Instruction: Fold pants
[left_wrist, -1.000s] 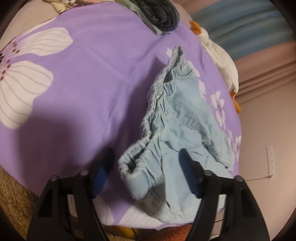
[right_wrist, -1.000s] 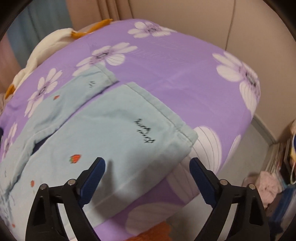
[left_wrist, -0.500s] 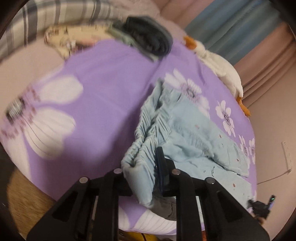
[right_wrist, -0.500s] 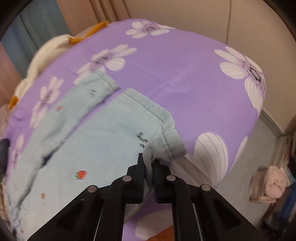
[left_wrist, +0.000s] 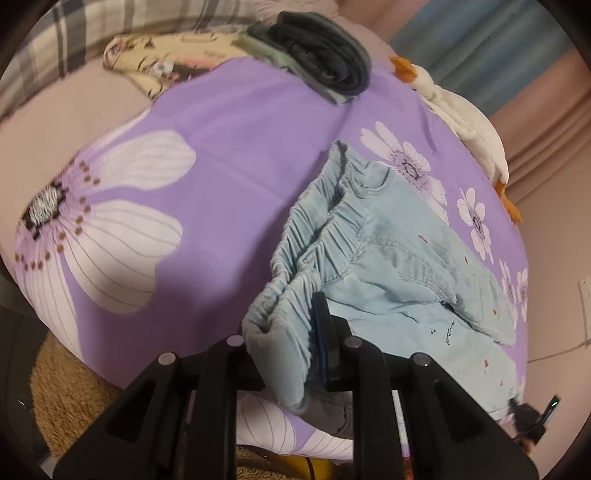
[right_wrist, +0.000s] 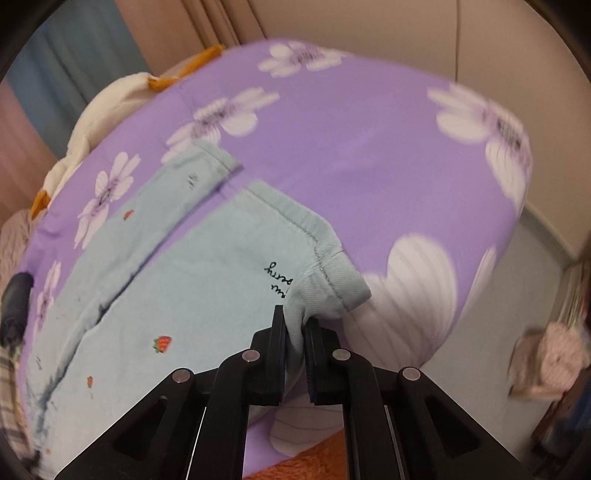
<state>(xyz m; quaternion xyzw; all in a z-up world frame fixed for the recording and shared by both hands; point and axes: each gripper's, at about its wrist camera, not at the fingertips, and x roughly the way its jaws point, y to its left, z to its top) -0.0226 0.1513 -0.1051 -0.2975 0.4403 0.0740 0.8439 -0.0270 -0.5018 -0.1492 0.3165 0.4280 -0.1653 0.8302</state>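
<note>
Light blue pants (left_wrist: 388, 266) with small strawberry prints lie on a purple flowered sheet (left_wrist: 229, 155). In the left wrist view my left gripper (left_wrist: 288, 332) is shut on the gathered elastic waistband at its near corner, lifting it slightly. In the right wrist view the pants (right_wrist: 177, 280) spread leftward, with two leg hems at the top. My right gripper (right_wrist: 294, 325) is shut on the near leg's hem corner, which is bunched up beside black script embroidery (right_wrist: 279, 278).
A folded dark garment (left_wrist: 321, 66) lies on the far side of the sheet. A white plush duck (left_wrist: 461, 122) lies along the far right edge. A plaid blanket (left_wrist: 110, 26) lies behind. Brown rug (left_wrist: 66, 398) below. The floor and a pinkish bundle (right_wrist: 550, 362) are at right.
Both grippers were open a second ago, straddling the waistband and the leg hem. They closed on the cloth, and now hold it a little raised and bunched.
</note>
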